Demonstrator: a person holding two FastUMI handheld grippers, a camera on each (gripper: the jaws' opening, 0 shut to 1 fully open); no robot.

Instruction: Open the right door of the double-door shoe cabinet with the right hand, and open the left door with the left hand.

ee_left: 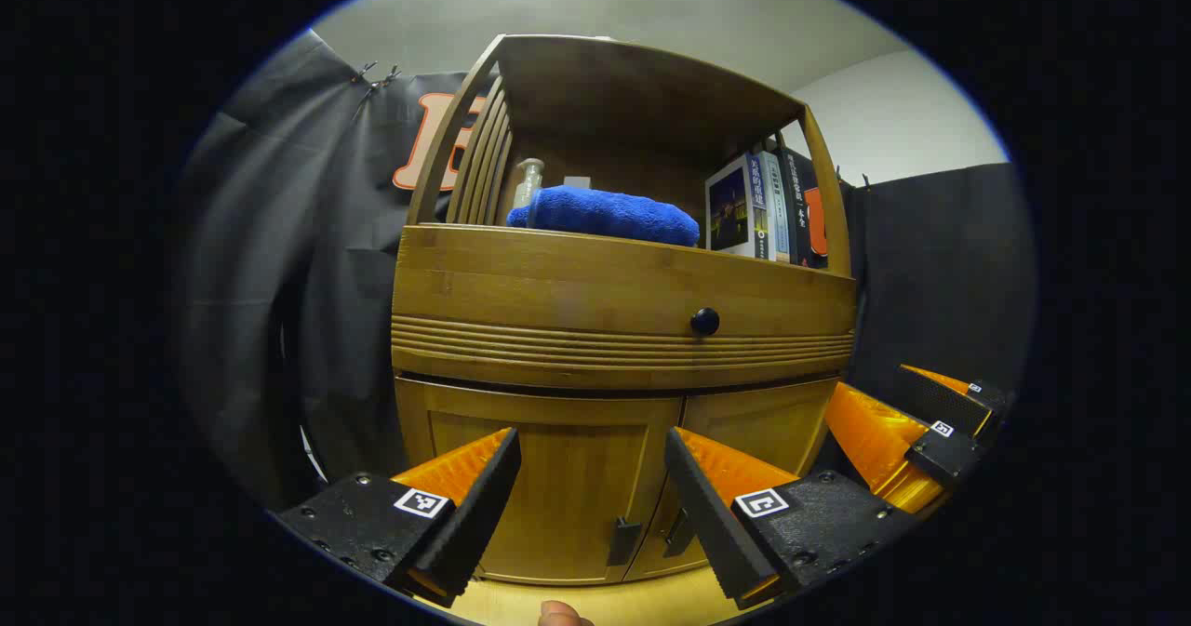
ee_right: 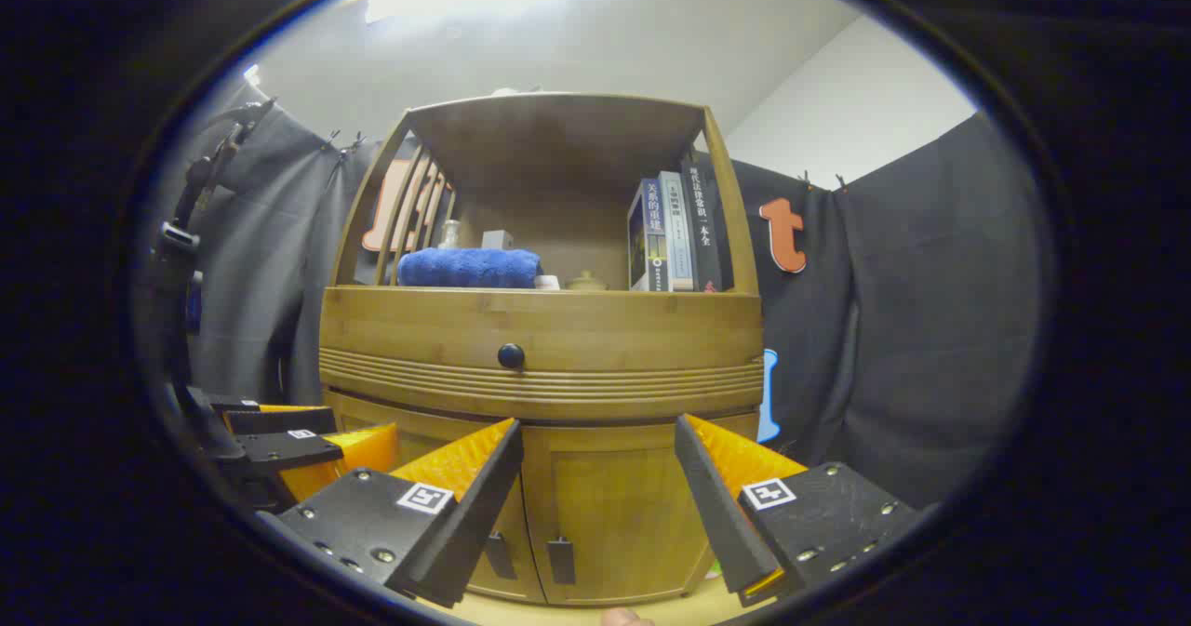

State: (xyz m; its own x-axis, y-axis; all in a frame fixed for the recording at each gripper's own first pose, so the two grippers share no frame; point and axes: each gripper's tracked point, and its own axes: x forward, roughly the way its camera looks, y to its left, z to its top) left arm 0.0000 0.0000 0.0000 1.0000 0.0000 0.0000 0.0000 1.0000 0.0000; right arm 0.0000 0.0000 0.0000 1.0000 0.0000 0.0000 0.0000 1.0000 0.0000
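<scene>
Both doors of the shoe cabinet [ee_right: 558, 366] are closed; left tongs [ee_left: 592, 505] and right tongs [ee_right: 595, 505] gape apart near them.

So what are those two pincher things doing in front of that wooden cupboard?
A person holds two grippers before a bamboo double-door shoe cabinet. The left gripper and the right gripper are both open and hover apart from the doors. The left door and right door are both shut, their small dark handles untouched.
</scene>
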